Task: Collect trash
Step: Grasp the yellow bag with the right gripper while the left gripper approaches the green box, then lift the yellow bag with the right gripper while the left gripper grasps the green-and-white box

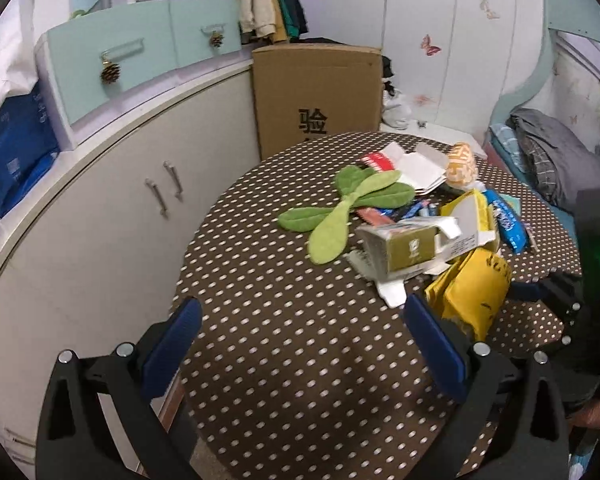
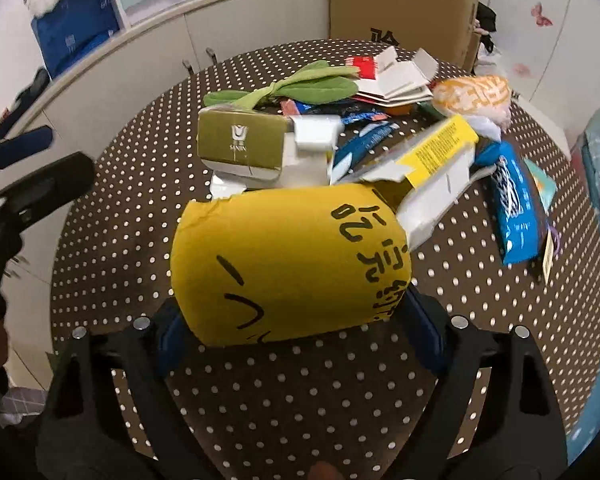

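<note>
A heap of trash lies on the brown dotted table (image 1: 300, 360): an olive green box (image 1: 404, 250), a yellow carton (image 2: 440, 152), white cartons (image 1: 416, 168), blue wrappers (image 2: 516, 208) and an orange-and-white packet (image 1: 462, 162). At the heap's near edge lies a soft yellow pack (image 2: 284, 260) with black writing. My right gripper (image 2: 296, 320) has it between its blue pads (image 2: 168, 340), which touch both its sides. My left gripper (image 1: 300, 344) hovers open over bare cloth to the left of the heap, with nothing between its fingers.
A green leaf-shaped plush (image 1: 348, 204) lies on the far side of the heap. A tall cardboard box (image 1: 316, 92) stands behind the table. White cupboards (image 1: 112, 216) curve along the left. A bed with clothes (image 1: 548, 152) is at the right.
</note>
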Available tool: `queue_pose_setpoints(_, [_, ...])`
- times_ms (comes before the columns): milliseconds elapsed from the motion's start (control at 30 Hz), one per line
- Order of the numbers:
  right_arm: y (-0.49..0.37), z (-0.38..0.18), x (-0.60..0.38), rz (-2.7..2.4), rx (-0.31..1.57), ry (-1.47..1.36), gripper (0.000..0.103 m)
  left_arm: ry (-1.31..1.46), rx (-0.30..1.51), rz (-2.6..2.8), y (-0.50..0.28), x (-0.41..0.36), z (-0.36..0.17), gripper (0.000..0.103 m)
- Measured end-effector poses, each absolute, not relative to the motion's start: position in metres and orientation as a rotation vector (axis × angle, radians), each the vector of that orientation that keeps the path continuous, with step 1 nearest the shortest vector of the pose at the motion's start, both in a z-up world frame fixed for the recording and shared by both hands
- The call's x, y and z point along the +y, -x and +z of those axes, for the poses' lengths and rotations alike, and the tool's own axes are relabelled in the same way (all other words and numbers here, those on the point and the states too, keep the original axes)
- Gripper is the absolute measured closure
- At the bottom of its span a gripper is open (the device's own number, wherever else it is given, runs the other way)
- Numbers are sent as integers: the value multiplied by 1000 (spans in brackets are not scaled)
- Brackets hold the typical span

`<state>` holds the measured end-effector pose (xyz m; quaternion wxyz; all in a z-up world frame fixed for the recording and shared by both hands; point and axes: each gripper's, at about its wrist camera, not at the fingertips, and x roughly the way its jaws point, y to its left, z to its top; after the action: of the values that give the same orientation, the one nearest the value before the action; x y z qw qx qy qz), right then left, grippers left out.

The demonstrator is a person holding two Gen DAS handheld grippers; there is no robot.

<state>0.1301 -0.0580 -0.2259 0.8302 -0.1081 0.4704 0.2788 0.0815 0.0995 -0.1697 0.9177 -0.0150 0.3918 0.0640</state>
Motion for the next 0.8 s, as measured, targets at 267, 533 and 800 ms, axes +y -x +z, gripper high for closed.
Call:
queue_pose_setpoints(267, [-119, -216, -109, 552, 998, 120, 18, 22, 815, 8, -119, 69, -179, 4])
queue_pose_setpoints(533, [-107, -206, -159, 485, 988, 38, 18, -63, 857, -39, -149, 27, -200, 4])
queue_pose_setpoints(800, [-103, -195, -200, 426, 959, -49, 18, -65, 857, -40, -168, 17, -209, 29])
